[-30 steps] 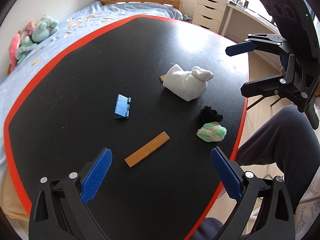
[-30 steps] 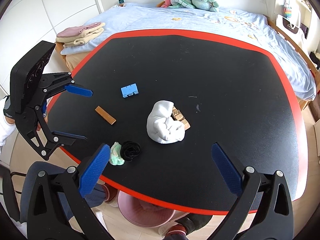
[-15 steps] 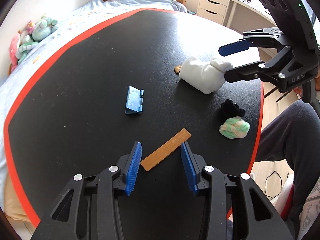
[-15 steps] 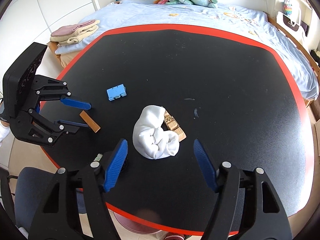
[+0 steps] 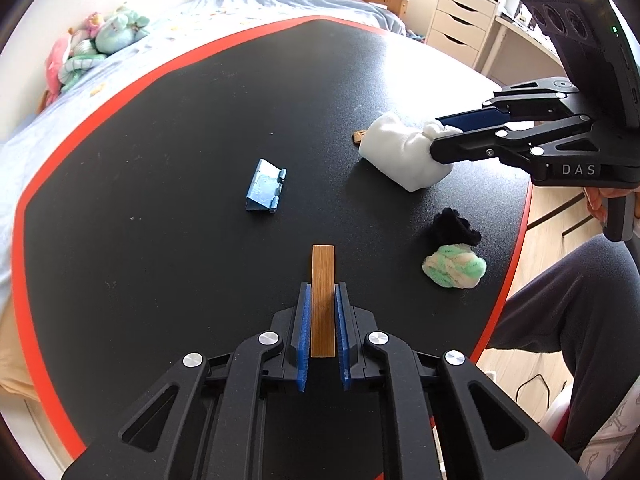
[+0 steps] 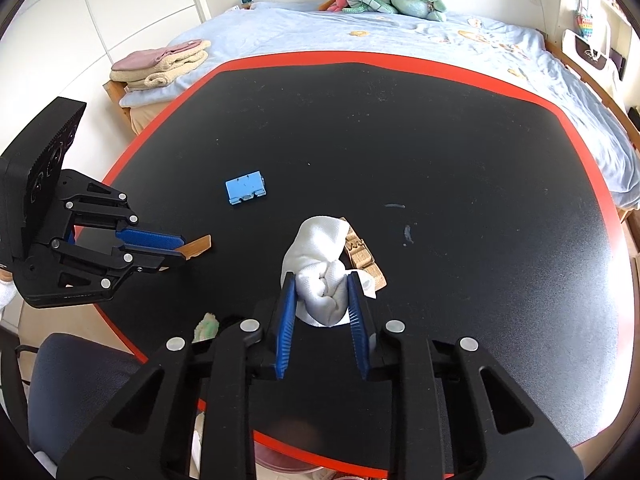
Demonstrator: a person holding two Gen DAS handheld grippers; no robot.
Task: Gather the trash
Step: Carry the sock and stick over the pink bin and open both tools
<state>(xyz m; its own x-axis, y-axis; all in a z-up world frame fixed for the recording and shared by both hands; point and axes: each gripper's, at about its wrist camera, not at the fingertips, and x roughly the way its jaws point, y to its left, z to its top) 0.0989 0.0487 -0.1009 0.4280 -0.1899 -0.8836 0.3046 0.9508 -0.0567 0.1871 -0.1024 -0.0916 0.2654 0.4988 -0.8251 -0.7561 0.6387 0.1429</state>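
My left gripper (image 5: 322, 292) is shut on a flat brown wooden stick (image 5: 323, 280) low over the black table (image 5: 160, 140); the right wrist view shows the left gripper (image 6: 182, 248) from the side with the stick (image 6: 198, 245) poking out. My right gripper (image 6: 322, 284) is shut on a white crumpled cloth wad (image 6: 320, 276) on the table; in the left wrist view the right gripper (image 5: 438, 134) pinches the wad (image 5: 400, 156). A blue plastic piece (image 5: 264, 192), a black tangle (image 5: 454, 230) and a green-white fluff ball (image 5: 454, 268) lie on the table.
A wooden clothespin (image 6: 364, 258) lies partly under the white wad. The table has a red rim (image 6: 120, 160). A bed (image 6: 400, 36) with plush toys surrounds the far side. A pink bin (image 6: 280, 460) sits below the near edge. A person's leg (image 5: 560, 300) is at the right.
Both grippers moved forward and closed: the left onto the wooden stick, which now points straight ahead, the right onto the white wad.
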